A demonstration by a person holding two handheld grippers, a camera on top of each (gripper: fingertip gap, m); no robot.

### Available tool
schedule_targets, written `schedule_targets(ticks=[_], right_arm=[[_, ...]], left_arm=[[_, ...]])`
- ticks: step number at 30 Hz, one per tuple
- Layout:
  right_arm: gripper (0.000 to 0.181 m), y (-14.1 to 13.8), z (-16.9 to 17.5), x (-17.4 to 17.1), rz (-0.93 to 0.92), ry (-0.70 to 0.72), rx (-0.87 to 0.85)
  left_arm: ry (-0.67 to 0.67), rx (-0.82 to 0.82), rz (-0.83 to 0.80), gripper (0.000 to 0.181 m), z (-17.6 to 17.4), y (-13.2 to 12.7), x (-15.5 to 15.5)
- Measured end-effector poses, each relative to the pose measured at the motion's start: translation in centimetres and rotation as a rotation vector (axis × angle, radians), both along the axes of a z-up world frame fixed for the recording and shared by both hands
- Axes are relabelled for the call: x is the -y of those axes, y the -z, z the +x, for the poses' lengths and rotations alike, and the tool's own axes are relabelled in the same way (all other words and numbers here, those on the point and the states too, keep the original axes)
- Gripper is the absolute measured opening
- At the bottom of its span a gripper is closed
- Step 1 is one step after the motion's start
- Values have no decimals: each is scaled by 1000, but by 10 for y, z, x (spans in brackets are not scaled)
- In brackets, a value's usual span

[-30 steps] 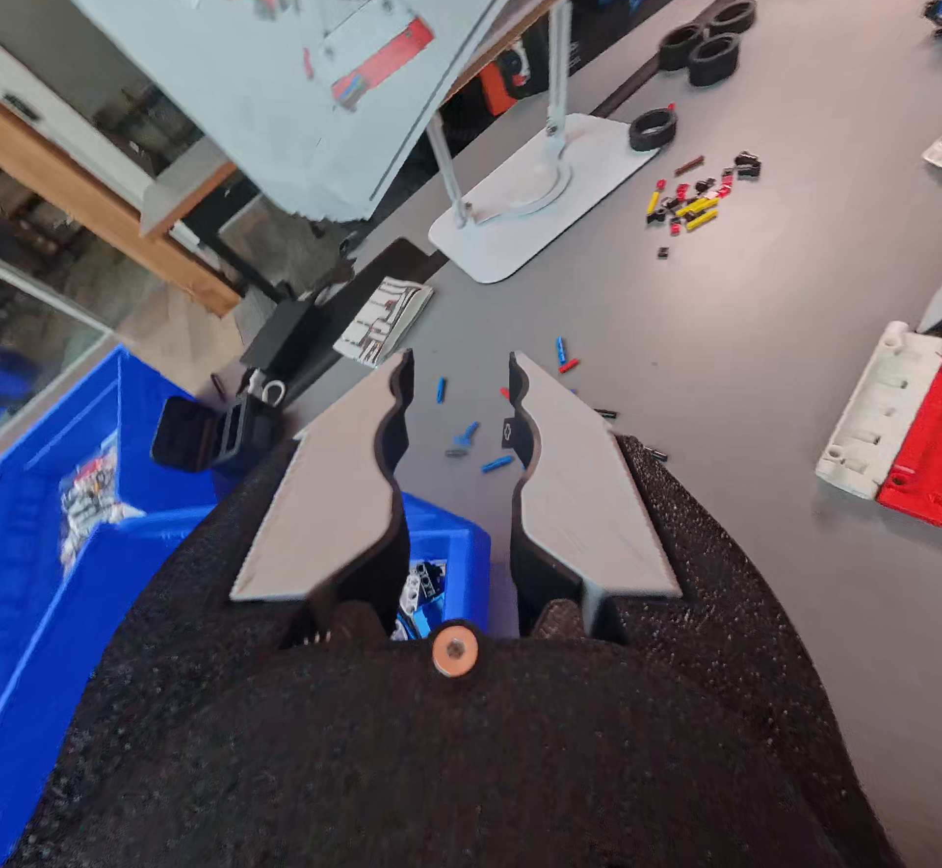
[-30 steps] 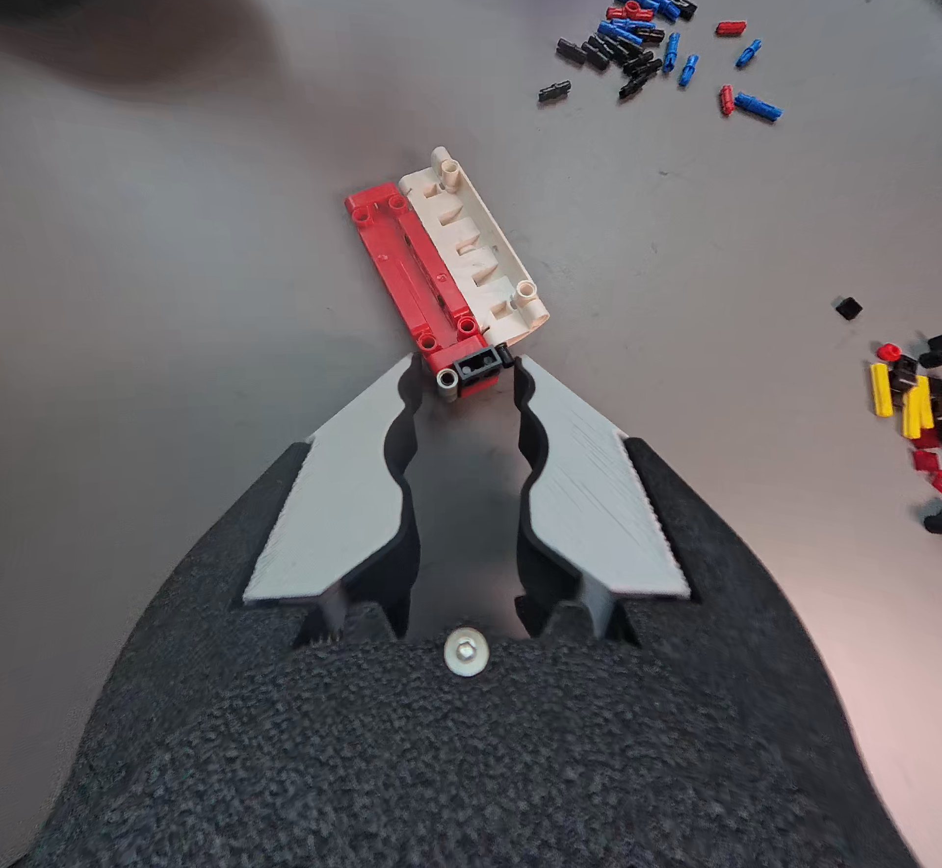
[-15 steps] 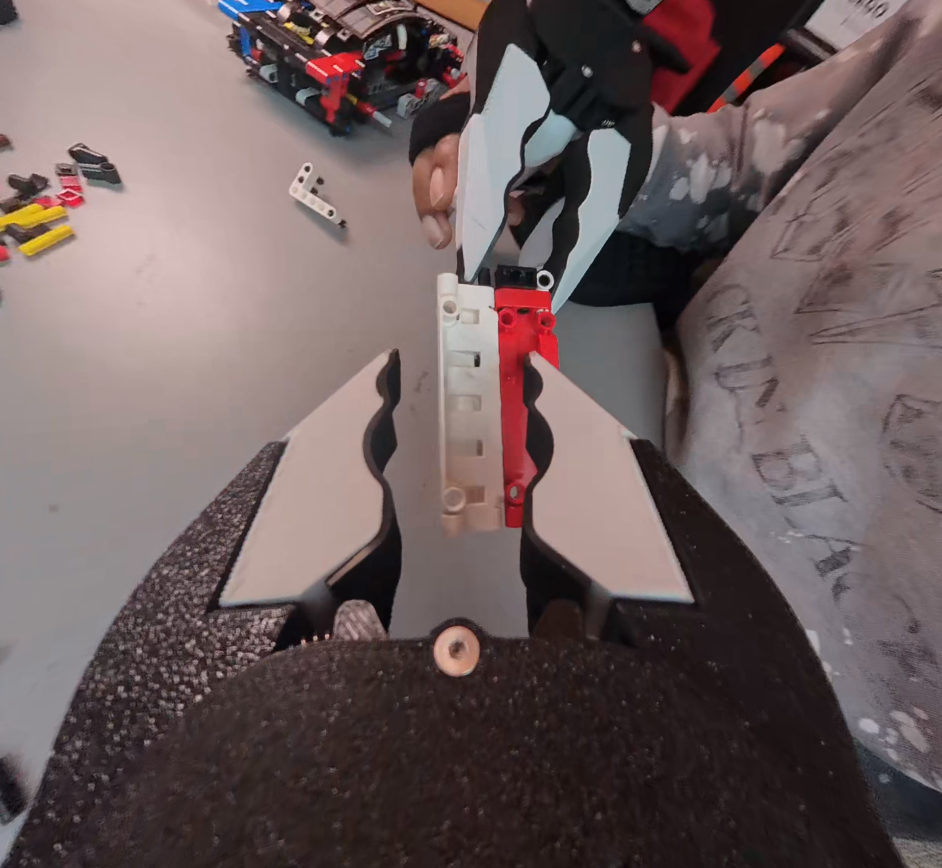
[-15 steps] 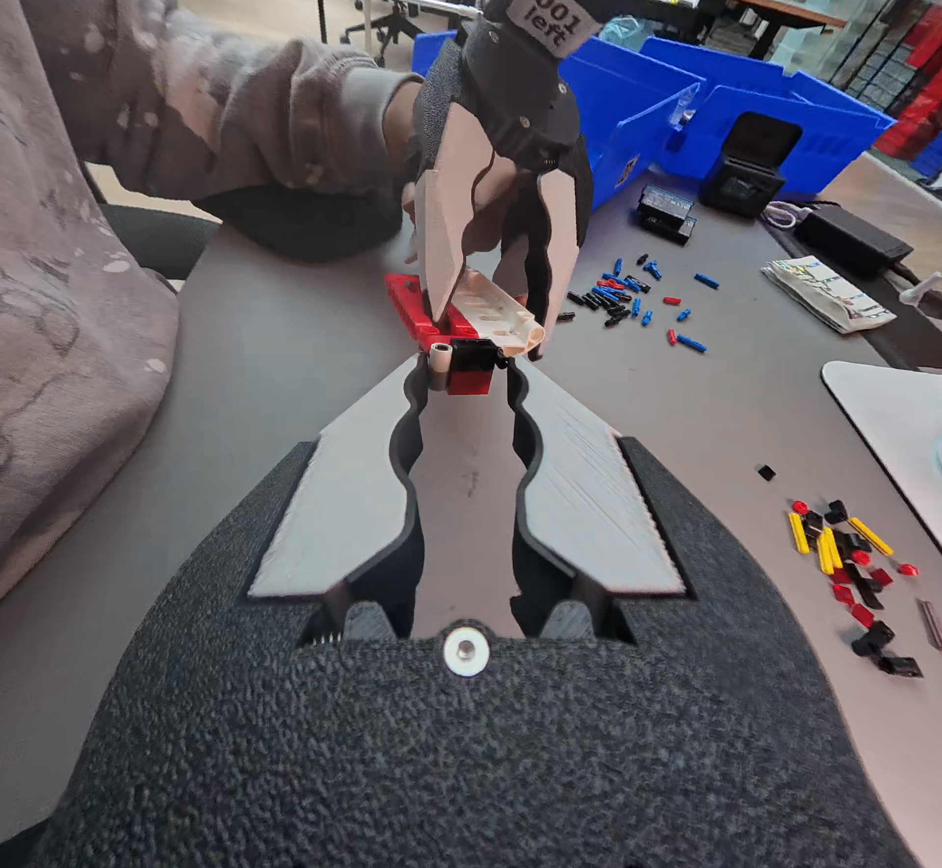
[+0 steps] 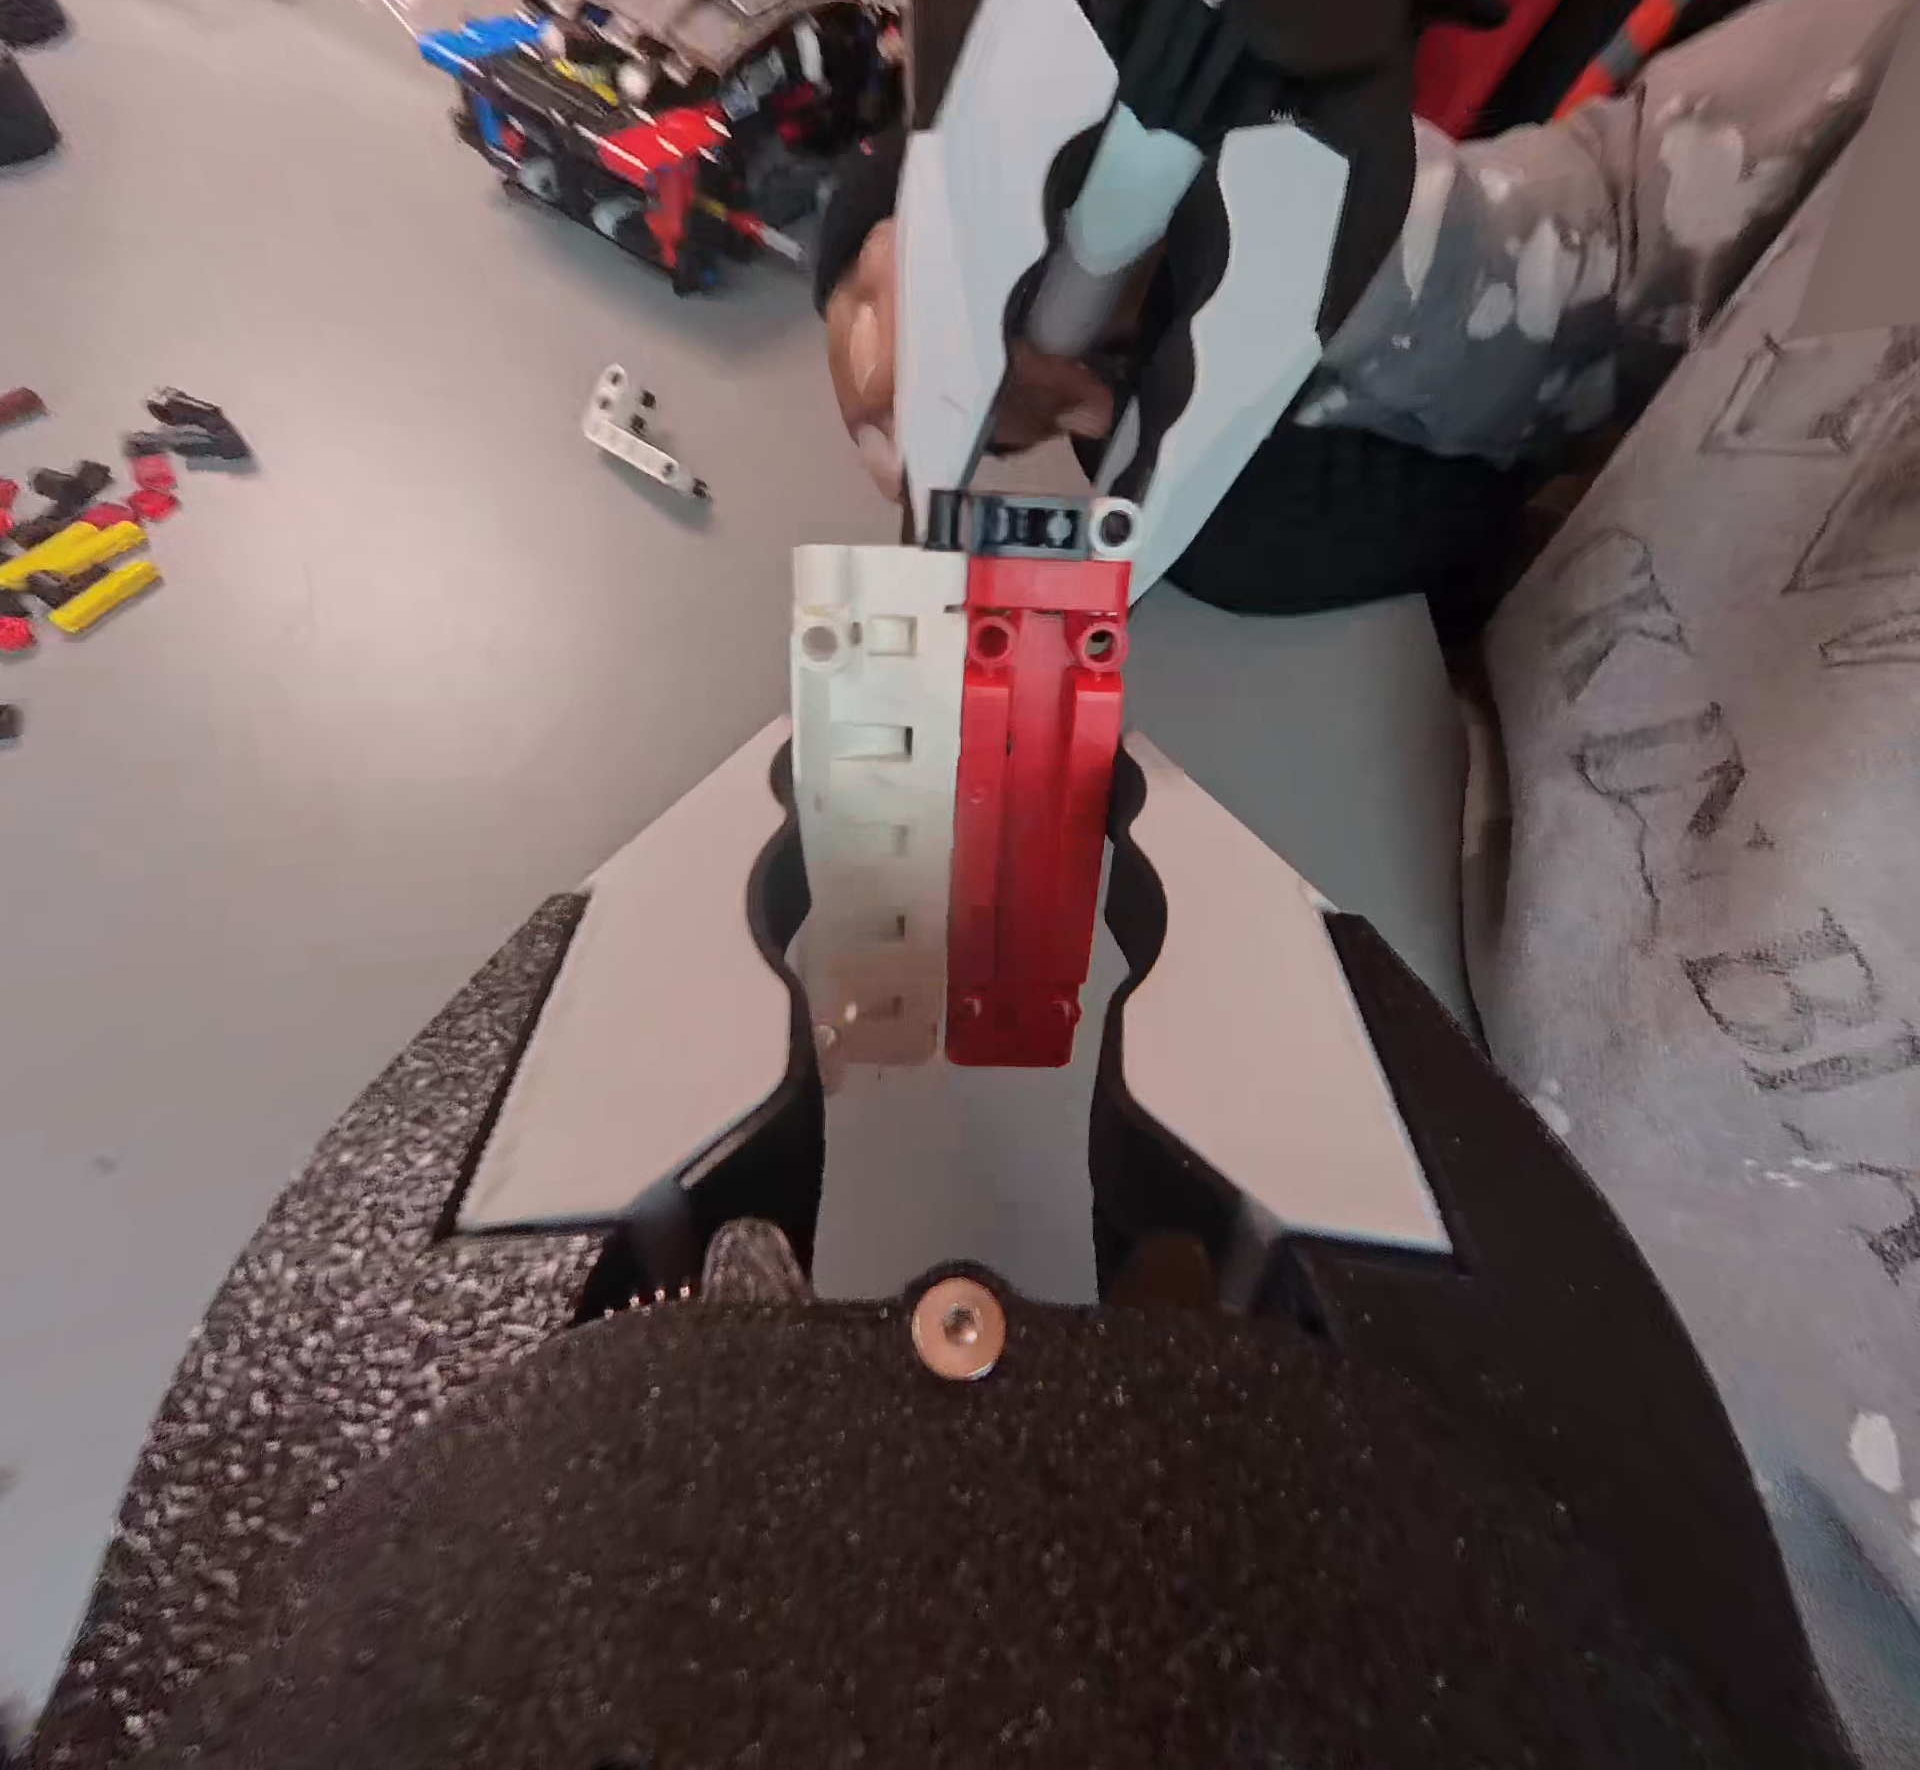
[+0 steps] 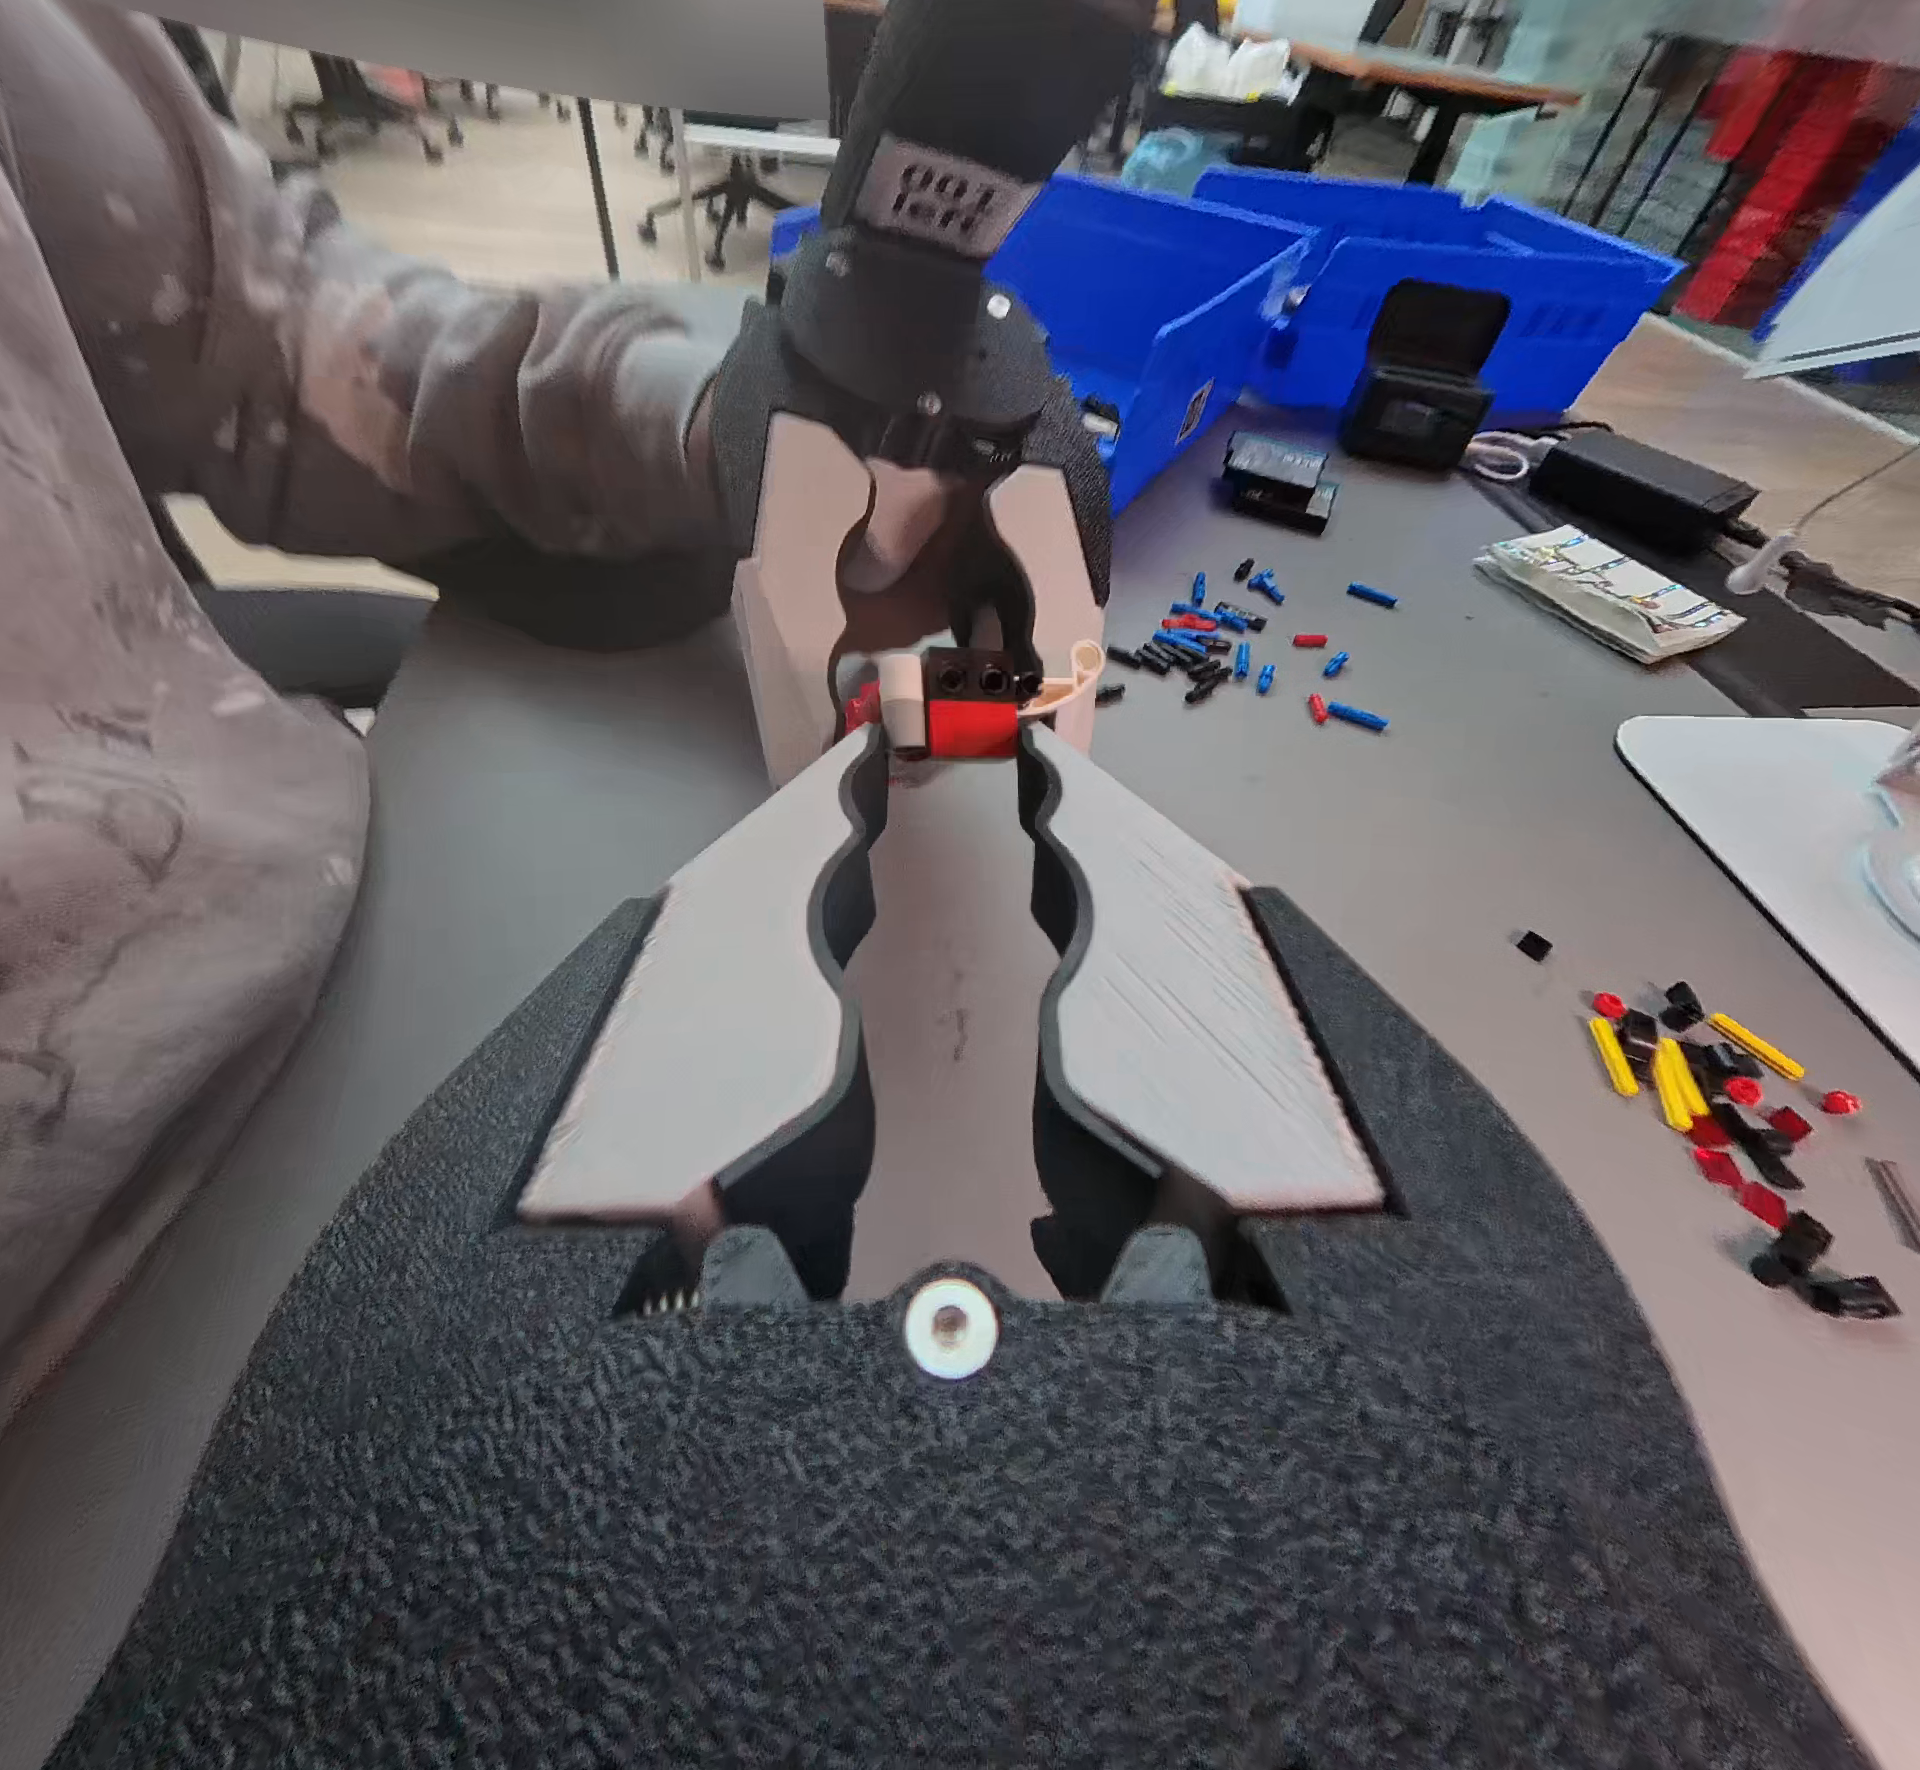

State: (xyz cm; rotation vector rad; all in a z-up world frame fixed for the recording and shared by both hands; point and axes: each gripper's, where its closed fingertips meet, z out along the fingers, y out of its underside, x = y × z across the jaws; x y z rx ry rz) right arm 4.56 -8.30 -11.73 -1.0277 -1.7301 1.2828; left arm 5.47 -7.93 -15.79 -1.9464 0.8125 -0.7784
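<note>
A red and white panel piece [image 5: 940, 827] with a black block [image 5: 1023, 525] on its far end is held in the air between both grippers. My left gripper [image 5: 956, 759] is shut on the panel's two long edges, which lie deep between its fingers. My right gripper [image 6: 951, 738] is shut on the end with the red and black block [image 6: 971, 702]. In the left wrist view the right gripper [image 5: 1029, 536] points back at me. In the right wrist view the left gripper's fingers [image 6: 795, 598] flank the piece from the far side.
A part-built model car [image 5: 665, 89], a white angled piece [image 5: 639, 447] and small yellow, red and black parts [image 5: 73, 557] lie on the grey table. Blue bins [image 6: 1351, 297], blue and black pins [image 6: 1226, 640], a booklet [image 6: 1600, 588] and a white base plate [image 6: 1787, 816] are nearby. A person's sleeve [image 6: 468, 411] is on the left. The left gripper's tips are roughly 4 cm from the right gripper's. Left tips and right tips are each some 25 cm from the part-built model car [image 5: 665, 89].
The right gripper lifted the panel piece off the table. The left gripper swung over from the pins, opened wider and took the panel between its fingers, which now sit farther along it.
</note>
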Motion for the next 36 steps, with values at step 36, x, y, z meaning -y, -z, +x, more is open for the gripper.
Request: schedule_targets(ticks=[36], right_arm=[[20, 13, 1, 16, 81, -76, 14]], left_arm=[[45, -168, 144, 13, 3, 8, 8]])
